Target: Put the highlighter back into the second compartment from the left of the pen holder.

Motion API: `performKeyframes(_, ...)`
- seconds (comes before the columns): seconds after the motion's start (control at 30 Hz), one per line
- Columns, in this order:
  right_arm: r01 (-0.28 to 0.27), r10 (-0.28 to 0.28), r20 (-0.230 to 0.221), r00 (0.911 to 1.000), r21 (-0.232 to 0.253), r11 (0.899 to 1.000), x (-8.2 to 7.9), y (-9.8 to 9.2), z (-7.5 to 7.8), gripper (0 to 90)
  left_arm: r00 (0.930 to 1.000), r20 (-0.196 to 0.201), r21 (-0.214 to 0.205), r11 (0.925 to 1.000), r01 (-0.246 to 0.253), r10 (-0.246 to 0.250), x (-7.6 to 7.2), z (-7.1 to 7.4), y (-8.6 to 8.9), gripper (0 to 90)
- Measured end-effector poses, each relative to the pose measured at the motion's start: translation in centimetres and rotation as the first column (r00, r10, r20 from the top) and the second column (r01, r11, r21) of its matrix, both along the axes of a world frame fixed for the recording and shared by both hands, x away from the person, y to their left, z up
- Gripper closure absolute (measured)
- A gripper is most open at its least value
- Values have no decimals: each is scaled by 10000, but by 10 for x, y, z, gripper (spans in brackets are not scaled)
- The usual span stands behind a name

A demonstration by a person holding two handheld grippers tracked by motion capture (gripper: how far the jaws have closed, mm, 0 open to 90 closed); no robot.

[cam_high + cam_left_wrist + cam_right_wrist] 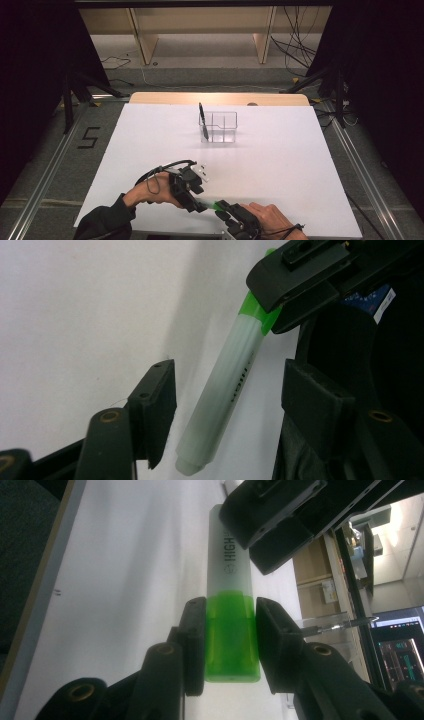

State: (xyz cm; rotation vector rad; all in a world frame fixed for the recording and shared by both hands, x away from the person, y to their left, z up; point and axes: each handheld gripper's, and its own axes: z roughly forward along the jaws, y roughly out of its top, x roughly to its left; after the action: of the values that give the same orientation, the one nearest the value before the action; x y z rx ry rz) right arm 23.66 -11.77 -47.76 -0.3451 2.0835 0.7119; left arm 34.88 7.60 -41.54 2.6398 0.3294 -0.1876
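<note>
White table (280, 165), clear organizer (218, 127) holding pen (202, 120), highlighter (207, 204) well apart

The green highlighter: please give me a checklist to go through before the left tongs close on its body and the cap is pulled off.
1. Right tongs clamp the green cap of the highlighter: ok.
2. Pale body lies between the left tongs: ok.
3. Left pads press on the body: not ok, gaps show on both sides.
4. Body lined up with the left pads: not ok, it lies tilted between them.
5. Clear holder with the black pen stands far from both hands: ok.
6. Cap seated tight or loose: cannot tell.
</note>
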Motion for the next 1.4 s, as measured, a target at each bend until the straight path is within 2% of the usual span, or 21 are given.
performKeyframes(0.17, -78, 78, -10, 10000, -102, 9999, -1, 1, -1, 676, 9993, -170, 55, 9994, 333, -332, -1, -3, -5, 444)
performKeyframes(0.23, -156, 156, 4, 9999, -148, 9998, -1, 1, -1, 676, 9986, -187, 235, 9984, 505, -501, -2, -5, -9, 462)
performKeyframes(0.33, -158, 158, -23, 9999, -66, 9999, -2, 2, -2, 676, 9974, -258, 266, 9973, 679, -673, -1, -6, -12, 481)
performKeyframes(0.4, -299, 300, 25, 9995, -239, 9993, -2, 1, -1, 676, 9971, -356, 261, 9973, 681, -671, -2, -7, -14, 499)
performKeyframes(0.43, -265, 265, -2, 9996, -42, 9996, -3, 2, -1, 676, 9965, -420, 302, 9968, 736, -723, -1, -8, -14, 508)
performKeyframes(0.53, -280, 279, -34, 9996, -76, 9996, -3, 2, -2, 676, 9950, -471, 427, 9950, 904, -883, 0, -8, -15, 534)
performKeyframes(0.67, -343, 343, 35, 9994, -202, 9992, -3, 2, -3, 676, 9932, -555, 485, 9933, 1049, -1022, 0, -8, -18, 566)
performKeyframes(0.7, -435, 437, 54, 9990, -369, 9984, -3, 2, -2, 676, 9931, -546, 513, 9930, 1065, -1037, 0, -8, -19, 571)
performKeyframes(0.8, -434, 435, 29, 9990, -271, 9987, -4, 3, -3, 676, 9916, -633, 631, 9911, 1171, -1131, -1, -9, -22, 599)
performKeyframes(0.83, -468, 471, 55, 9989, -396, 9981, -4, 2, -2, 676, 9908, -601, 702, 9896, 1254, -1213, 0, -10, -22, 605)
performKeyframes(0.87, -459, 459, 9, 9989, -266, 9986, -4, 2, -3, 676, 9906, -594, 717, 9892, 1276, -1234, 0, -10, -23, 619)
performKeyframes(1.0, -518, 519, 26, 9986, -313, 9982, -5, 3, -3, 676, 9888, -810, 768, 9883, 1315, -1253, 1, -12, -24, 651)
performKeyframes(1.13, -631, 635, 47, 9980, -507, 9967, -5, 3, -4, 675, 9849, -963, 888, 9843, 1524, -1438, 3, -13, -23, 666)
performKeyframes(1.4, -763, 775, 232, 9967, -517, 9957, -7, 3, -7, 673, 9723, -1826, 526, 9861, 1577, -1457, 7, -14, -18, 761)
